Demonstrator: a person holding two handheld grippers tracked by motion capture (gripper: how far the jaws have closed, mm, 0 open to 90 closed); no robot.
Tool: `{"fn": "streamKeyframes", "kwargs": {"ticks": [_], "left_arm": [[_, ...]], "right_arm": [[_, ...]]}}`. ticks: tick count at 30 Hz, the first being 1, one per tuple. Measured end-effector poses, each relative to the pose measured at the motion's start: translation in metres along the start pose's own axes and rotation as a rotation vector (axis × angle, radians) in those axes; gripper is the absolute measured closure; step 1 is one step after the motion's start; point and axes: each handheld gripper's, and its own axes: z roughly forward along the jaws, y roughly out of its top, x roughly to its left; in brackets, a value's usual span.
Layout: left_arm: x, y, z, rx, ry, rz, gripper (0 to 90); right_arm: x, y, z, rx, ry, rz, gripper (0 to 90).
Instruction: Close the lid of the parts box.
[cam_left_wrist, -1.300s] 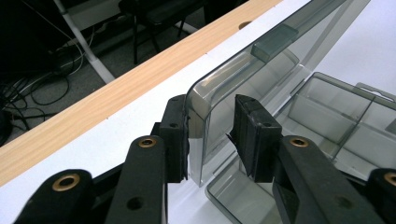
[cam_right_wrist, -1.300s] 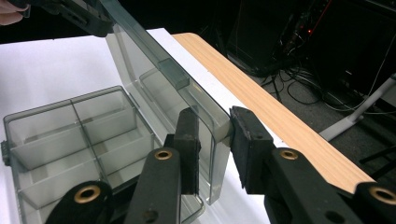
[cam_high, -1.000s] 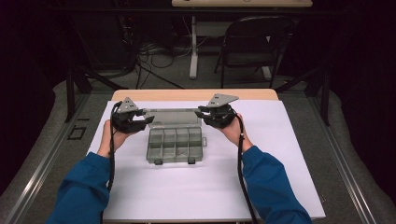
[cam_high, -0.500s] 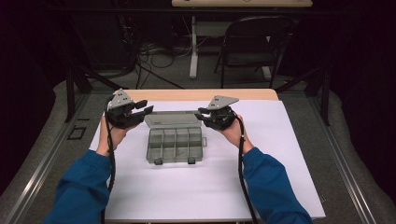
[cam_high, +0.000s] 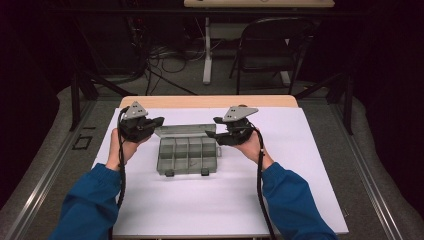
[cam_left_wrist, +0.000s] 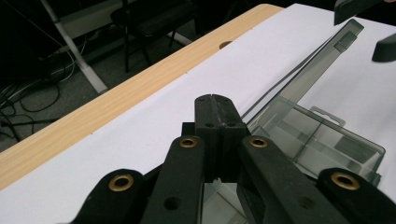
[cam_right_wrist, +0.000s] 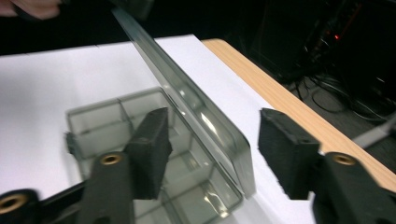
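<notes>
Clear compartment box (cam_high: 188, 154) mid-sheet on the white table cover (cam_high: 300, 165), lid (cam_right_wrist: 187, 100) raised to bare the compartments; right gripper (cam_right_wrist: 212, 151) jaws just opening, spread either side of the lid edge without pinching; left gripper (cam_left_wrist: 215, 111) pressed together on nothing, beside the box.

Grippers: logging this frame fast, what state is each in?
Left gripper: shut, holding nothing.
Right gripper: open astride the box lid, jaws just opening.

One compartment box (cam_high: 187, 155), two tools, left (cam_high: 159, 121) and right (cam_high: 216, 127), one chair (cam_high: 270, 47).
</notes>
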Motion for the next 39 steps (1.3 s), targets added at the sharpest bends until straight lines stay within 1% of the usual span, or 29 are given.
{"fn": "streamKeyframes", "kwargs": {"ticks": [1,3,4,6,8,10,17,18,21,23,24,27,28,33,39], "left_arm": [[-0.001,-0.001,0.000,0.000,-0.001,0.003,90.0],[-0.003,-0.003,0.001,0.001,0.000,0.006,90.0],[-0.004,-0.004,0.000,0.006,-0.001,0.008,90.0],[-0.007,-0.007,0.000,0.005,-0.005,0.010,90.0],[-0.009,-0.009,0.000,0.005,-0.007,0.013,90.0],[-0.010,-0.012,-0.001,0.006,-0.012,0.016,90.0],[-0.015,-0.022,-0.001,0.005,-0.018,0.019,90.0],[-0.015,-0.024,-0.002,0.008,-0.018,0.025,90.0],[-0.017,-0.028,-0.002,0.006,-0.024,0.021,90.0],[-0.019,-0.031,-0.002,0.003,-0.017,0.016,90.0],[-0.019,-0.033,-0.003,0.006,-0.016,0.021,90.0],[-0.021,-0.037,-0.003,0.008,-0.018,0.020,90.0],[-0.023,-0.038,-0.003,0.010,-0.016,0.020,90.0],[-0.025,-0.041,-0.005,0.013,-0.026,0.024,90.0],[-0.027,-0.046,-0.006,0.020,-0.031,0.019,90.0]], "right_arm": [[0.002,0.001,-0.002,-0.010,0.004,0.000,54.0],[0.005,0.004,-0.005,-0.033,0.009,-0.009,65.0],[0.007,0.005,-0.006,-0.040,0.002,-0.009,71.5],[0.011,0.007,-0.007,-0.043,-0.027,-0.015,81.0],[0.013,0.008,-0.007,-0.040,-0.048,-0.015,86.9],[0.015,0.007,-0.005,-0.035,-0.062,-0.011,89.8],[0.020,-0.003,0.003,0.000,-0.047,-0.006,90.0],[0.021,-0.005,0.004,0.001,-0.044,-0.009,90.0],[0.022,-0.007,0.006,0.003,-0.035,-0.004,90.0],[0.021,-0.009,0.007,0.012,-0.035,-0.002,90.0],[0.022,-0.010,0.008,0.019,-0.032,0.002,90.0],[0.024,-0.013,0.009,0.034,-0.025,0.003,90.0],[0.025,-0.014,0.009,0.039,-0.026,-0.005,90.0],[0.029,-0.018,0.009,0.053,-0.016,-0.007,90.0],[0.034,-0.022,0.011,0.070,-0.011,-0.007,90.0]]}}
